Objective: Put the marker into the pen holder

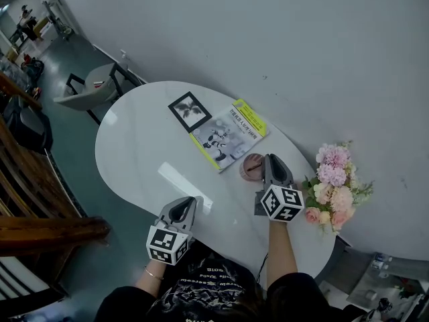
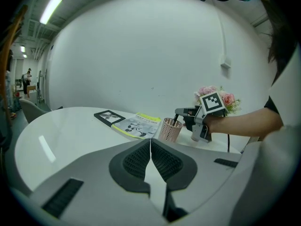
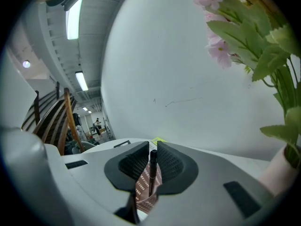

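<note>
Right tool (image 3: 150, 150): jaws narrow, pinching marker (image 3: 151, 173) upright, its lower end inside pen holder (image 3: 141, 197) near wall-side edge of counter (image 1: 147, 153). Lower straight, keep clear of rim, part jaws only once marker bottoms out. Left tool (image 2: 150, 147): jaws together, empty, at front edge.

White oval table (image 1: 134, 146) at centre. On it: framed picture (image 1: 189, 111) upper middle, yellow-edged booklet (image 1: 229, 134) just right of it, pink bouquet (image 1: 333, 186) far right. Grey chair (image 1: 90, 86) upper left.
</note>
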